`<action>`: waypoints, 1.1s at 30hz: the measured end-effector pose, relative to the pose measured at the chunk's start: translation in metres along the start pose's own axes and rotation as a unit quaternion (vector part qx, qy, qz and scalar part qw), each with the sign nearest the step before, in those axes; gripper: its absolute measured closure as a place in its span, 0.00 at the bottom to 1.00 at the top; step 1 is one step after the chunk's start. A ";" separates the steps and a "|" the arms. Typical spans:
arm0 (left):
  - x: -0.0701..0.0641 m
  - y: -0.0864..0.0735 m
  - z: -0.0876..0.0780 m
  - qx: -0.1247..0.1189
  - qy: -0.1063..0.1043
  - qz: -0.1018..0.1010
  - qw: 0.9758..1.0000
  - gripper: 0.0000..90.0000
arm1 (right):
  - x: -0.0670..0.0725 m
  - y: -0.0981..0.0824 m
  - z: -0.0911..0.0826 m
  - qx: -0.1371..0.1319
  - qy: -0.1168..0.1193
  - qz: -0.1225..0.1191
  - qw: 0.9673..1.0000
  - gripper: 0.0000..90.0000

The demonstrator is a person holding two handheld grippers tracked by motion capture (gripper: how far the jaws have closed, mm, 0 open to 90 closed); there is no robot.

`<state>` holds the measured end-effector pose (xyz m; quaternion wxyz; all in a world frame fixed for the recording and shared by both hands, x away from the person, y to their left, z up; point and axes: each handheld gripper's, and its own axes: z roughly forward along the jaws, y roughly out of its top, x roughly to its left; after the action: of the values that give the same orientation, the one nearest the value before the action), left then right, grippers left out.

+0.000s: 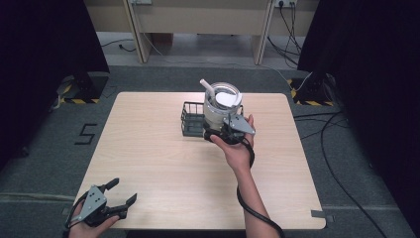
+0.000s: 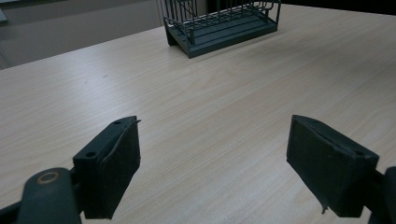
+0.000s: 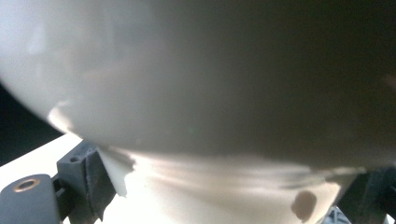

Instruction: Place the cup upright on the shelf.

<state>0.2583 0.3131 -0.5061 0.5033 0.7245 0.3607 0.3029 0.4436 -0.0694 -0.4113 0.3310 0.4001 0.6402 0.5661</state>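
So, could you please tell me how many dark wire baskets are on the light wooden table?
1. The dark wire basket stands on the light wooden table near its far middle, just left of the white tub held by the right gripper.

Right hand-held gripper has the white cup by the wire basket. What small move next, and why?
Probably carry the white cup a little left and lower it into the wire basket. The right hand-held gripper is clamped on the cup, which sits at the basket's right end, seemingly not yet seated inside; the left hand-held gripper waits open, far away.
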 end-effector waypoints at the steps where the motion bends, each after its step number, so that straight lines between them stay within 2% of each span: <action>1: 0.000 0.000 0.000 -0.001 -0.001 -0.001 1.000 0.19 | -0.001 0.001 0.001 0.001 -0.002 -0.001 1.000 0.12; 33: 0.002 0.000 -0.001 -0.005 0.004 -0.005 1.000 0.19 | -0.026 0.027 0.033 0.006 -0.041 0.009 0.999 0.12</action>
<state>0.2583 0.3155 -0.5054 0.5070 0.7188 0.3652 0.3050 0.4878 -0.0761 -0.3897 0.3499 0.4305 0.6259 0.5482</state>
